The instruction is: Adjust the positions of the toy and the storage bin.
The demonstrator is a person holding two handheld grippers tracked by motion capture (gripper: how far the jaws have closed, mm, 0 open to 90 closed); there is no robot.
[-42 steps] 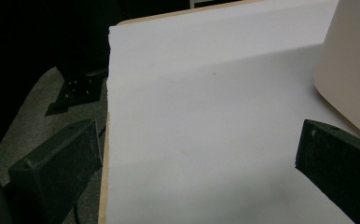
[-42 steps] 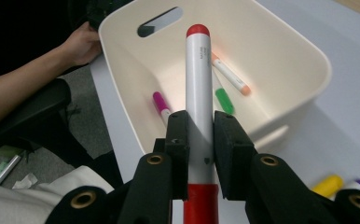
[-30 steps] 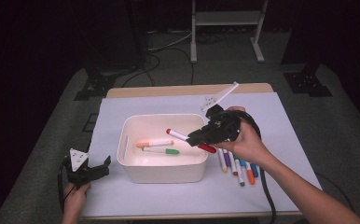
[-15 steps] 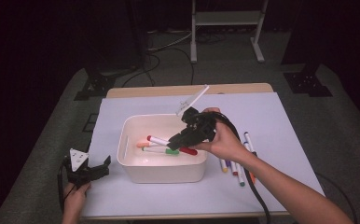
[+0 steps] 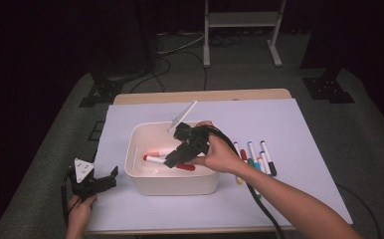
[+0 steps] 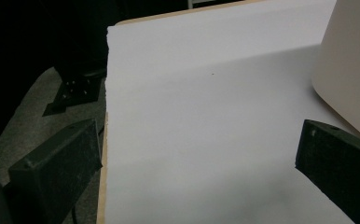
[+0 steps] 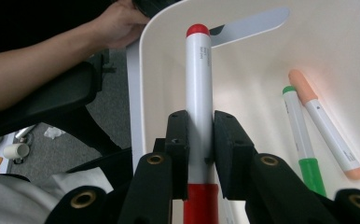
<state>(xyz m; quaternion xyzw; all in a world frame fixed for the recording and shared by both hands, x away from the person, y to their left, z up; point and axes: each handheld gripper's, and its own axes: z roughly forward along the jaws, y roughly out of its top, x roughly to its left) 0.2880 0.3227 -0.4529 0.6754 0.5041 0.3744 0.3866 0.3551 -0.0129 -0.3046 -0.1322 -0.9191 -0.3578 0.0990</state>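
My right gripper [image 5: 174, 160] is lowered into the white bin [image 5: 172, 187], shut on a red-capped white marker [image 5: 166, 163] that lies low over the bin floor. In the right gripper view the red marker [image 7: 199, 88] is clamped between the pads of the right gripper [image 7: 199, 140]. A green marker [image 7: 301, 135] and an orange marker [image 7: 325, 126] lie on the bin floor beside it. The orange marker [image 5: 156, 152] lies just behind the red one. My left gripper [image 5: 98, 183] rests at the table's front left, open and with nothing in it.
Several loose markers [image 5: 253, 157] lie on the white paper [image 5: 299, 134] just right of the bin. In the left gripper view the bin's wall [image 6: 350, 70] stands at the right, with bare paper [image 6: 192, 93] ahead and the table's left edge close by.
My right gripper has moved left and down with the red marker, from over the bin's right rim into the bin. The left gripper has stayed where it was.
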